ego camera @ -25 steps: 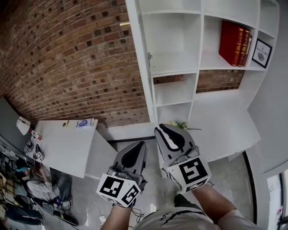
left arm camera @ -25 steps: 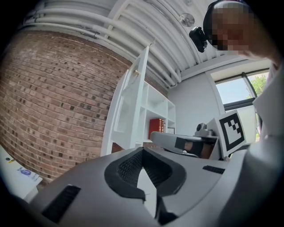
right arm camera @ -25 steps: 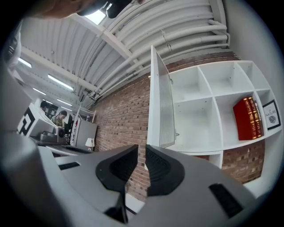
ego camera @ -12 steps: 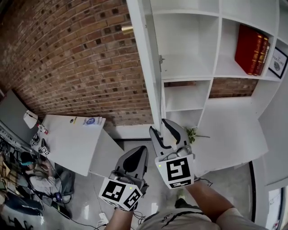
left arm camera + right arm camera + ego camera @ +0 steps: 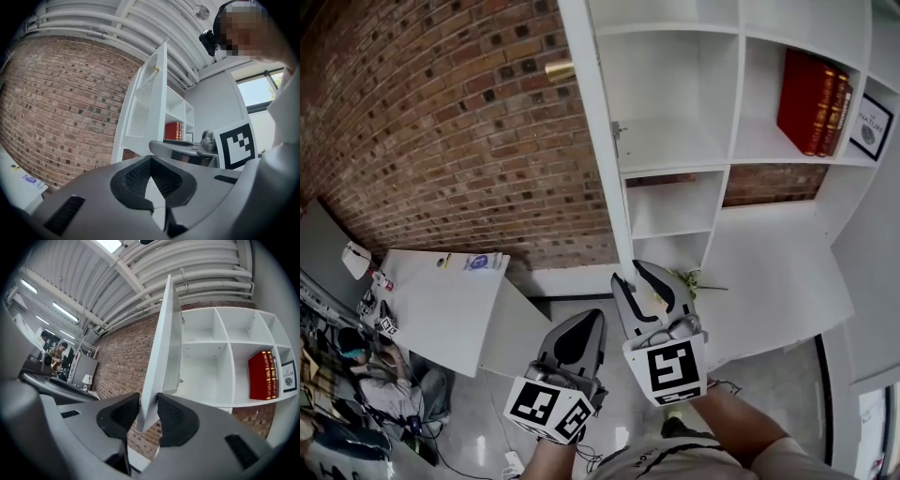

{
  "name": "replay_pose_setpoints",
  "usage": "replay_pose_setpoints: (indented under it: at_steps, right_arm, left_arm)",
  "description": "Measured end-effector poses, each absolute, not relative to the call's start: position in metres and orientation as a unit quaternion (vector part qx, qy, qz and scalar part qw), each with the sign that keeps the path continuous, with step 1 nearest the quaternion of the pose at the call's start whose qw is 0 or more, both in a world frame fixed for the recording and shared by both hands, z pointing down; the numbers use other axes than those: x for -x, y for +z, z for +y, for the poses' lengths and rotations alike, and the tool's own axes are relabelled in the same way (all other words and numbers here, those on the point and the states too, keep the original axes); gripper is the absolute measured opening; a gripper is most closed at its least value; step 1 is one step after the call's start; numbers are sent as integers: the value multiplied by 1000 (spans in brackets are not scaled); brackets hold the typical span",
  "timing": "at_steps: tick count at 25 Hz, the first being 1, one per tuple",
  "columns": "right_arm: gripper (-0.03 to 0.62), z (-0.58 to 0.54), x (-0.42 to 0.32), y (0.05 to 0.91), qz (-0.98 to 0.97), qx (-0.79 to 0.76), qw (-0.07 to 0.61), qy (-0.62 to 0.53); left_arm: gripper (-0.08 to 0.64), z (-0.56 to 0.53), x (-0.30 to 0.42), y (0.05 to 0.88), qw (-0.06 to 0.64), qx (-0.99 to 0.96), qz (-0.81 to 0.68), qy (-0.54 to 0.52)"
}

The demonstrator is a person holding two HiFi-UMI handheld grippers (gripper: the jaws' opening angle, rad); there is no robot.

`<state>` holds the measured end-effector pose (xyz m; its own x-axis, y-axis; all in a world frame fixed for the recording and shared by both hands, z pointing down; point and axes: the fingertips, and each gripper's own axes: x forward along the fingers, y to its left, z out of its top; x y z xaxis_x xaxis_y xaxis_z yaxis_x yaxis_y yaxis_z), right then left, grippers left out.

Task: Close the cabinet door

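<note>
The white cabinet door [image 5: 598, 141] stands open, edge-on to me, beside the open white shelves [image 5: 675, 141]. My right gripper [image 5: 631, 272] points level at the door's lower corner. In the right gripper view that corner [image 5: 161, 348] fills the gap between the pads [image 5: 174, 417], and the jaws are closing on it. My left gripper [image 5: 581, 323] hangs lower and to the left, clear of the door. Its jaws are shut with nothing between them [image 5: 151, 180]. From the left gripper view the door [image 5: 150, 108] shows its louvred face.
A brick wall [image 5: 459, 122] runs left of the cabinet. Red books [image 5: 811, 89] and a small framed picture [image 5: 872, 127] sit on the shelves. A brass handle [image 5: 560, 68] sticks out near the door's top. A white desk [image 5: 441, 300] stands at lower left, a small plant [image 5: 694, 279] by the cabinet's foot.
My right gripper was shut and right of the door's edge. It has opened, shifted left, and now straddles the door's lower corner. The left gripper has barely moved.
</note>
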<state>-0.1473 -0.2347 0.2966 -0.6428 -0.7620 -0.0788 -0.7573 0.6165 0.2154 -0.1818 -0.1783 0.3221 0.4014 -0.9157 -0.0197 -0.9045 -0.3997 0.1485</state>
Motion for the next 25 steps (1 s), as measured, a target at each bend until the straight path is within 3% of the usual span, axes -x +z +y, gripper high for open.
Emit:
replay_pose_setpoints:
  at_steps: [25]
  right_arm:
    - [97, -297, 17, 298, -879, -466, 30, -93]
  left_arm:
    - [9, -238, 76, 313, 49, -875, -480, -41]
